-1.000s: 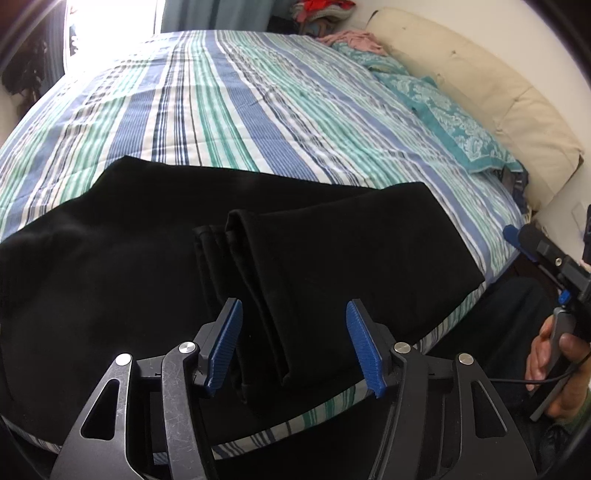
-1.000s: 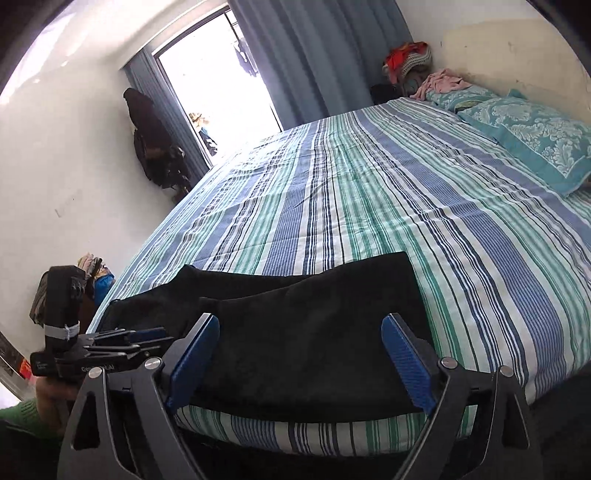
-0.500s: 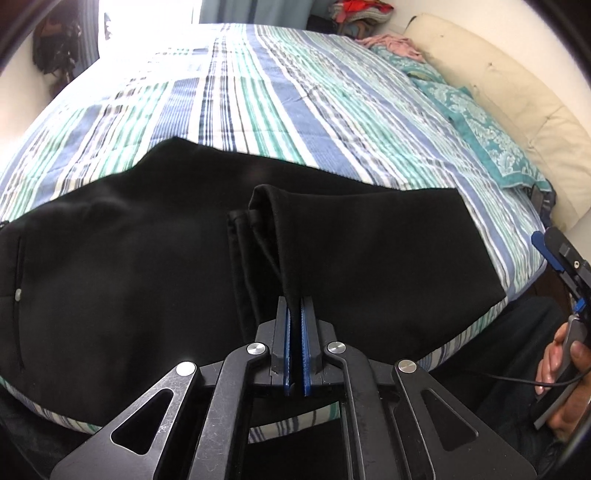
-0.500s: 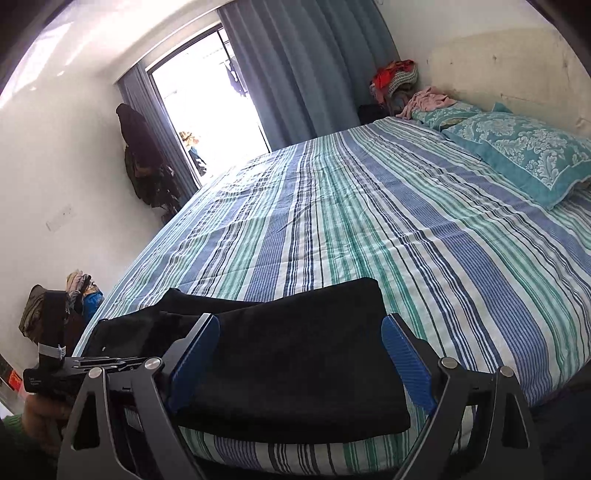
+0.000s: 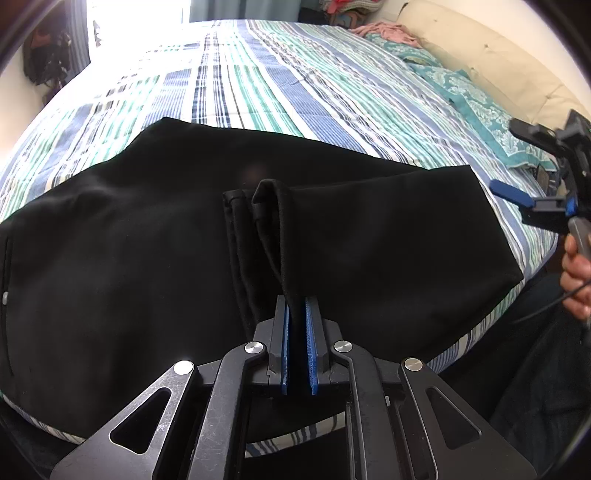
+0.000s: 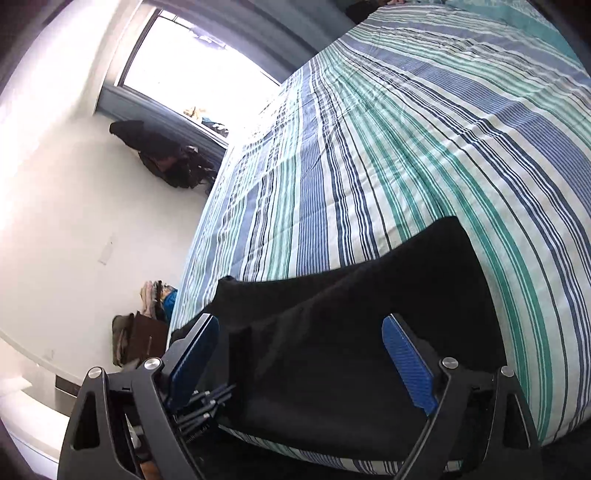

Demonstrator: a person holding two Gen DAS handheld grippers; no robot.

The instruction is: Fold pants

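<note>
Black pants (image 5: pixel 110 258) lie folded across the near edge of the striped bed (image 5: pixel 277 81). The leg ends are doubled back over the middle, their hems (image 5: pixel 255 206) standing up in a ridge. My left gripper (image 5: pixel 297 314) is shut on the near edge of that top layer. My right gripper (image 6: pixel 299 354) is open and tilted, its blue pads (image 6: pixel 406 358) above the folded right end of the pants (image 6: pixel 369 332), empty. It also shows at the right edge of the left wrist view (image 5: pixel 532 201), held in a hand.
Teal pillows (image 5: pixel 472 99) and a cream headboard (image 5: pixel 491 59) lie at the bed's far right. Clothes are piled at the far end (image 5: pixel 384 27). A bright window (image 6: pixel 192 70), dark bags (image 6: pixel 166 158) and a white wall stand left of the bed.
My left gripper closed on the folded pant layer and lifted it slightly. My right gripper rose, moved nearer the pants' right end and rolled to one side, still open.
</note>
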